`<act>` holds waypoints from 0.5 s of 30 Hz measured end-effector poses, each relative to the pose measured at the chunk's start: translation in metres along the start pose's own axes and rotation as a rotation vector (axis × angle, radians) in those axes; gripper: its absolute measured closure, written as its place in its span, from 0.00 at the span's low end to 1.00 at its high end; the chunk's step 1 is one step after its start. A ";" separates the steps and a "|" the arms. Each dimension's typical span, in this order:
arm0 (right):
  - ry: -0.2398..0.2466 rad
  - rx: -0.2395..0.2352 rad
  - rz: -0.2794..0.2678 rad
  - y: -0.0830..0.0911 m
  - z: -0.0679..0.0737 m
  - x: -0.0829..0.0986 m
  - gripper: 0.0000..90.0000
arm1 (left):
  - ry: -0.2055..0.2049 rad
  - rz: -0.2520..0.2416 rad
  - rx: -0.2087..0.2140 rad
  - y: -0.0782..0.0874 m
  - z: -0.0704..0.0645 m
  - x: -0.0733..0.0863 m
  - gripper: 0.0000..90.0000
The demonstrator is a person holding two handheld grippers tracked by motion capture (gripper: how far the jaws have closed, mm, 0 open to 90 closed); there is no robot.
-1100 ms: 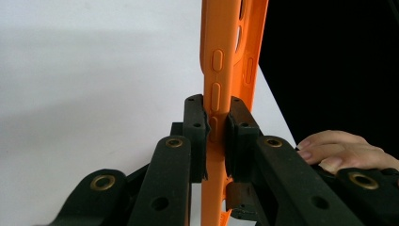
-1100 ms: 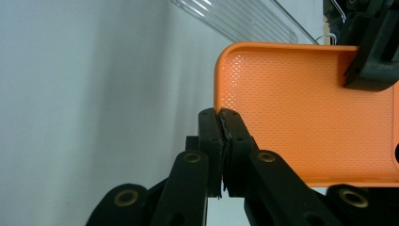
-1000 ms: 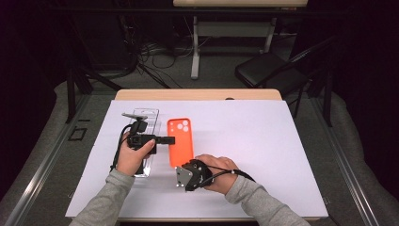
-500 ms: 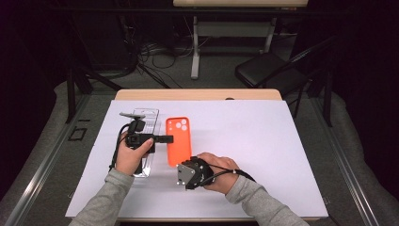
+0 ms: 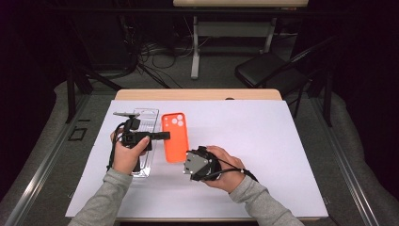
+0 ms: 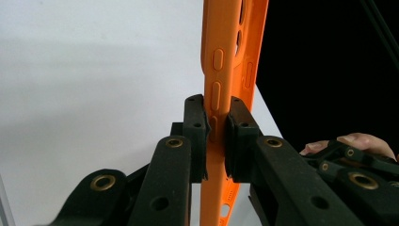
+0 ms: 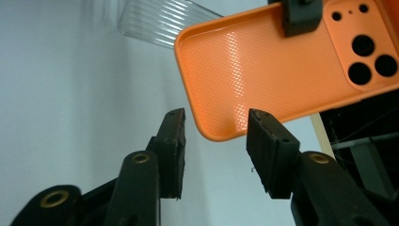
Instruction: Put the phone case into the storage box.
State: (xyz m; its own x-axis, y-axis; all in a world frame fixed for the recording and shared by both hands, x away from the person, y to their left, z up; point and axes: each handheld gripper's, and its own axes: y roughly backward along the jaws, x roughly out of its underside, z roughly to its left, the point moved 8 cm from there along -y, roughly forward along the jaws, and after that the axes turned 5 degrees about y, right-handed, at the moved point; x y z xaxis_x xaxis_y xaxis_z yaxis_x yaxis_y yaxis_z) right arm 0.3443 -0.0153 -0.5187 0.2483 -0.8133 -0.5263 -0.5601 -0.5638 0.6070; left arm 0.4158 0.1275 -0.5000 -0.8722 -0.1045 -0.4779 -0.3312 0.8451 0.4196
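Orange and thin-walled, the soft-looking silicone phone case [image 5: 175, 136] lies near the middle-left of the white paper-covered table [image 5: 263, 141], just beside a clear ribbed plastic tray [image 5: 147, 123] on its left. The left gripper [image 6: 216, 136] has its two black jaws closed on the case's long side wall, right over the moulded button bumps, so the case stands edge-on between them in the left gripper view. The right gripper [image 7: 215, 129] sits at the case's near end with its jaws parted wide, holding nothing; the rounded bottom corner of the case lies between and just beyond its tips.

Judging by its shell form, the case is very light and flexible: it will likely bend or twist if pulled from one edge alone, and the matte rubbery skin should give good friction rather than slip. It is not fragile. The sensible second hold is the short bottom rim, pinching the wall the way the left gripper does, away from the camera cut-outs [image 7: 369, 59], where the material is weakest.
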 end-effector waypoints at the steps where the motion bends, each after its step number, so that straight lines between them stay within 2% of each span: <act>1: -0.004 0.006 -0.004 0.000 -0.002 0.000 0.62 | -0.003 -0.005 0.001 0.000 -0.001 0.000 0.90; 5: -0.068 0.027 -0.014 0.004 -0.009 0.002 0.58 | -0.020 -0.022 0.005 0.002 -0.003 -0.001 0.90; 6: -0.099 0.032 -0.023 0.005 -0.011 0.003 0.58 | -0.022 -0.022 0.006 0.002 -0.003 -0.001 0.90; 11: -0.191 0.053 -0.044 0.008 -0.019 0.008 0.57 | -0.029 -0.030 0.008 0.002 -0.003 -0.001 0.90; 15: -0.268 0.062 -0.085 0.010 -0.026 0.010 0.57 | -0.034 -0.039 0.010 0.002 -0.003 0.000 0.90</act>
State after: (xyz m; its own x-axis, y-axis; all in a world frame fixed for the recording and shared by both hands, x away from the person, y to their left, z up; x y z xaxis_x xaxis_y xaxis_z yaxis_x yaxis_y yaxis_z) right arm 0.3618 -0.0330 -0.5019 0.0831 -0.6920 -0.7171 -0.5959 -0.6113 0.5208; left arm 0.4146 0.1274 -0.4972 -0.8458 -0.1193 -0.5200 -0.3608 0.8460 0.3927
